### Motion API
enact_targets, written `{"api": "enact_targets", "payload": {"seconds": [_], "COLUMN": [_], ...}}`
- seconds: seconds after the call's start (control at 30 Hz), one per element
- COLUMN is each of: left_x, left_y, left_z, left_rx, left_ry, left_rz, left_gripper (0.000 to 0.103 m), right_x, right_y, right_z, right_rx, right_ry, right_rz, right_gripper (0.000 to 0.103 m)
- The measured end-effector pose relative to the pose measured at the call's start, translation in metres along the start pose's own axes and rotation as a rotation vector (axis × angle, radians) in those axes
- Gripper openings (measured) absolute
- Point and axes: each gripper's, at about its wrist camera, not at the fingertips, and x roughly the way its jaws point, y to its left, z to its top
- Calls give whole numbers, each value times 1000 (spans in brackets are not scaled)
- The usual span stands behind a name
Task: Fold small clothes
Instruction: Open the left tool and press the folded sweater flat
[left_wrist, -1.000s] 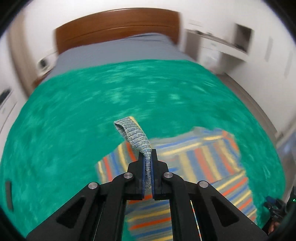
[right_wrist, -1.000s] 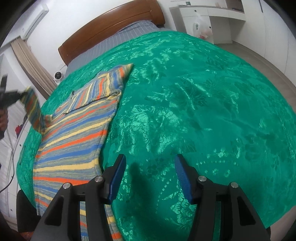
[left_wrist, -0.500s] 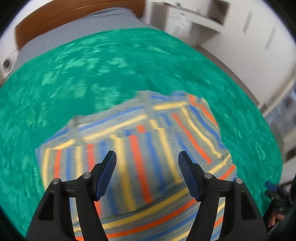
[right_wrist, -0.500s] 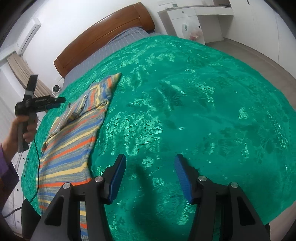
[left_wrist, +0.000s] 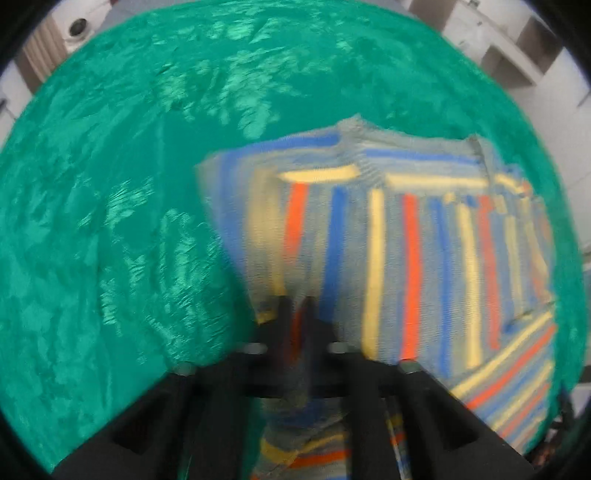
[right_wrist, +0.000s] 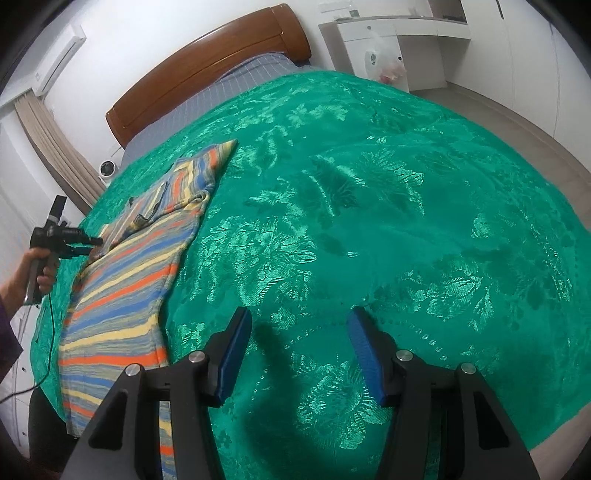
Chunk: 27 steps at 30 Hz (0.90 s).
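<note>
A striped sweater (right_wrist: 125, 280) in grey, blue, yellow and orange lies on the left side of a green bedspread (right_wrist: 369, 206). One sleeve is folded across its chest. In the blurred left wrist view my left gripper (left_wrist: 297, 314) has its fingers nearly together on the near edge of the sweater (left_wrist: 406, 240). From the right wrist view the left gripper (right_wrist: 90, 245) touches the sweater's left edge. My right gripper (right_wrist: 299, 354) is open and empty, hovering over bare bedspread to the right of the sweater.
A wooden headboard (right_wrist: 207, 66) and grey sheet (right_wrist: 236, 88) lie at the far end of the bed. A white desk (right_wrist: 391, 44) stands at the far right. Curtains (right_wrist: 55, 147) and a small white device (right_wrist: 109, 168) are at the left. Floor shows to the right.
My left gripper let go of the sleeve it held up, opened over the sweater, then dropped to the sweater's near edge and closed there. My right gripper stayed open and almost still.
</note>
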Motion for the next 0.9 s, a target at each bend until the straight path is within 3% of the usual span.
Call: {"api": "enact_targets", "payload": {"seconds": [0.2,0.37,0.43,0.5,0.57,0.63,0.77,0.9], "left_x": [-9,-2,-4,-13,-23,-25,-9,-18], "left_y": [32,28,29,32,31,27,18,27], "left_z": [-14,-24,-20,-17,-23,-31,-59,-78], "left_rx": [-132,-97,-96,-93,-76,-45,52,59], "left_ry": [-77,-66,-61,-84,-136,-138,-86,-66], "left_rz": [37,11,6,-8,-9,-14,73,58], "left_gripper": [2,5,22,63,79,81,82,89], "right_x": [0,4,4,4,4,4,6,5], "right_y": [-1,-1,1,1,1,1,5,2], "right_z": [-1,-1,-1,-1,-1,-1,-1,-2], "right_rx": [-1,-5,-14,-16,-13,-14,-29,-19], "right_ry": [3,5,5,6,7,7,10,7], "right_rz": [-2,-10,-15,-17,-13,-13,-20,-6], "right_gripper": [55,58,59,60,60,60,62,62]}}
